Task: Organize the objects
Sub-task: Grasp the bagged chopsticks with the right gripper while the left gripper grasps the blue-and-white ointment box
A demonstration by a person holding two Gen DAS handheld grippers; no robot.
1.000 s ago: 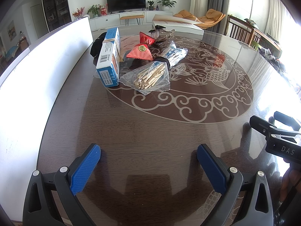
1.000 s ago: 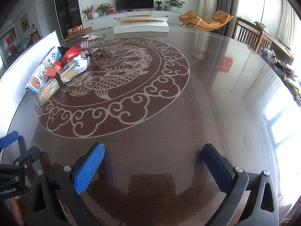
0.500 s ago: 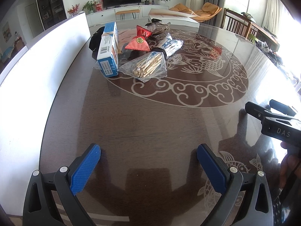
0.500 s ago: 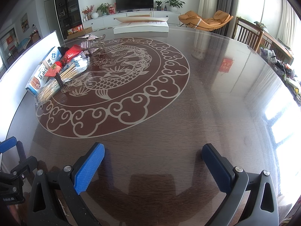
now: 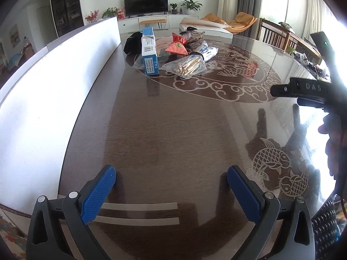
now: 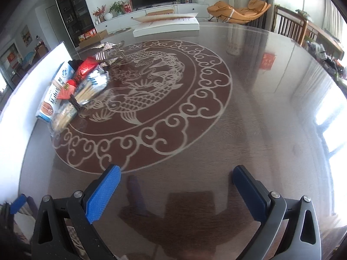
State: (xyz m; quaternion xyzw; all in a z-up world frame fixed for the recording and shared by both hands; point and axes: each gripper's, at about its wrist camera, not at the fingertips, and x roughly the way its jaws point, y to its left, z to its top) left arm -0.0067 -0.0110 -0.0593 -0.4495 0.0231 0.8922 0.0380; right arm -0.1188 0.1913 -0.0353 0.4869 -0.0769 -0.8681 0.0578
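- A big round table [image 5: 173, 134] of dark shiny wood fills a bright living room, with a pale fish and cloud pattern [image 6: 151, 99] on top.
- A long white board [image 5: 56, 91] stands along the table edge at 9 o'clock in the left view.
- The pile of things sits at 12 o'clock in the left view and at 10 o'clock in the right view.
- In the pile, a blue box [image 5: 149, 51] stands on its side.
- Just beside the box lies a clear bag of sticks [image 5: 187, 66].
- A red pouch [image 5: 176, 47] lies behind the bag.
- A black bag [image 5: 132, 43] is at the far end, near the board.
- The left gripper [image 5: 171, 192] is spread wide, holds nothing, and is well apart from the pile.
- The right gripper [image 6: 176, 192] is spread wide too, over bare table, and holds nothing.
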